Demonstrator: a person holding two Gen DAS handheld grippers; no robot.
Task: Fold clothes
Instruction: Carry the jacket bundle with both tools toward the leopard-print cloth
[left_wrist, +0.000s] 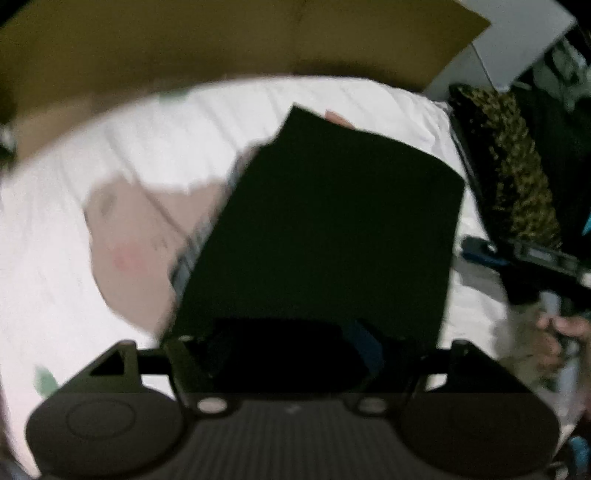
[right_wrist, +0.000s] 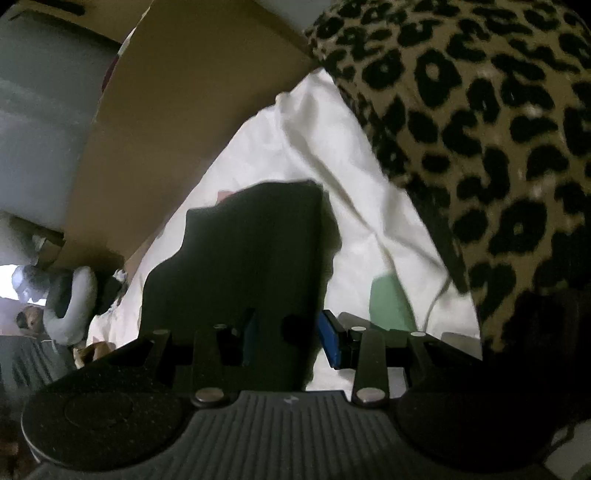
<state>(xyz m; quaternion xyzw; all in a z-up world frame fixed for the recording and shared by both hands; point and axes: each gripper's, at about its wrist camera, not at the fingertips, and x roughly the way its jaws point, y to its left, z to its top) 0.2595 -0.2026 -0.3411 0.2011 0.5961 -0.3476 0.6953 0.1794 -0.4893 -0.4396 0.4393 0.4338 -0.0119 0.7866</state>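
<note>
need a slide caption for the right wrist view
Right gripper over a folded black garment on a white sheet, leopard-print fabric alongside.

Matt black cloth garment (right_wrist: 255, 258), creased white cotton-looking sheet (right_wrist: 332, 147), fuzzy leopard-print fabric (right_wrist: 480, 129)

Left wrist view: steeply downward onto white bedding (left_wrist: 55, 258), close, its lower frame filled by the hand-held gripper's housing. Right wrist view: shallower, angled down, closer. Shared: black folded garment (left_wrist: 325, 229) (right_wrist: 251, 258), bedding (right_wrist: 332, 140), leopard-print fabric (left_wrist: 517, 166) (right_wrist: 480, 129), cardboard (left_wrist: 184, 40) (right_wrist: 177, 92).
</note>
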